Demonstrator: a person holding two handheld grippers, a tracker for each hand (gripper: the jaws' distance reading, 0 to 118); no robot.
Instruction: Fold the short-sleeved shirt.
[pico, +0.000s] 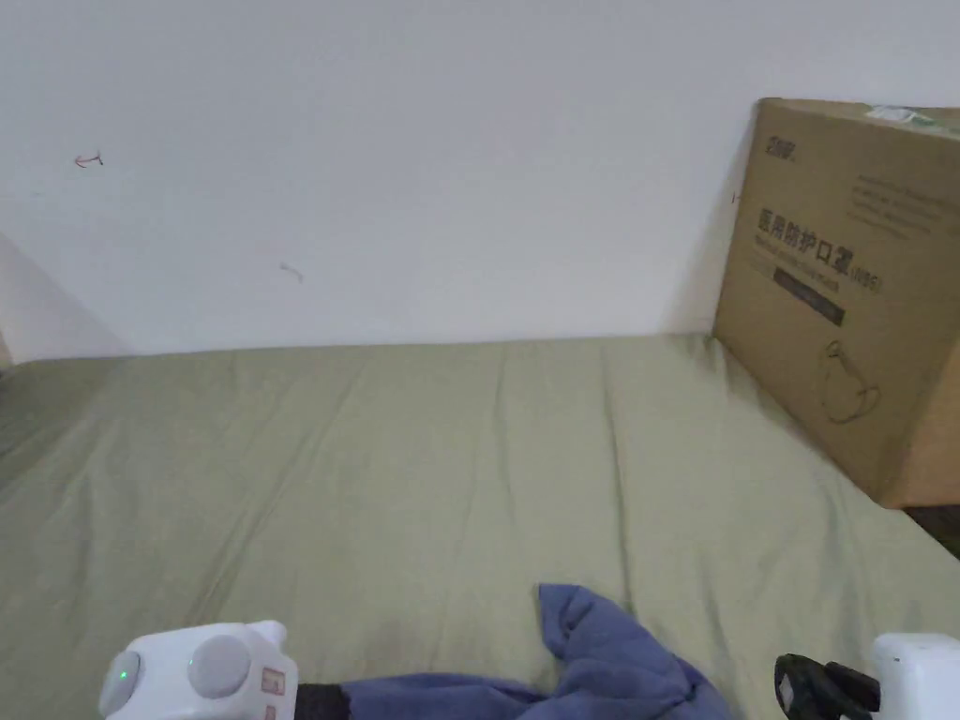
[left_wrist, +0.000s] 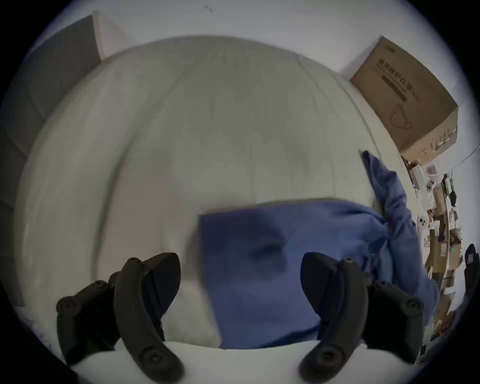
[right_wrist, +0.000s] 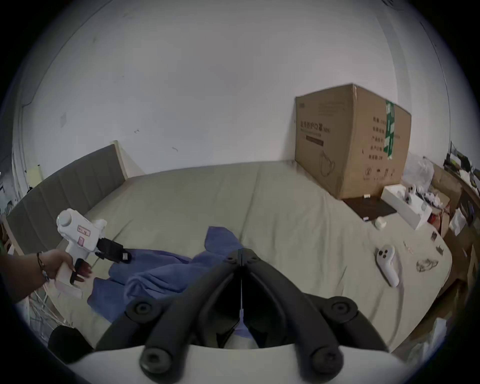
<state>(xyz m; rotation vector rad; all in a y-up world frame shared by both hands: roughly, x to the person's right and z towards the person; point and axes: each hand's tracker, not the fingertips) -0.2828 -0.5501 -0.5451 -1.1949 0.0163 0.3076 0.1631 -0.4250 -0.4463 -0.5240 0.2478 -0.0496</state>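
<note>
My left claw (left_wrist: 240, 283) hangs w/ jaws spread wide, nothing between them, just above the crumpled blue short-sleeved cotton shirt (left_wrist: 285, 262). Shirt lies bunched on the olive-green bed sheet (pico: 394, 469), near the front edge. My right claw (right_wrist: 241, 256) is clenched tight, tips together; can't tell if cloth is pinched. Big brown cardboard box (right_wrist: 350, 140) stands at the far right corner by the wall.

Left gripper (left_wrist: 240, 280) gapes; right gripper (right_wrist: 241, 256) seems closed.

Bed sheet (pico: 375, 450) open ahead — cardboard box (pico: 844, 300) blocks far right corner.
</note>
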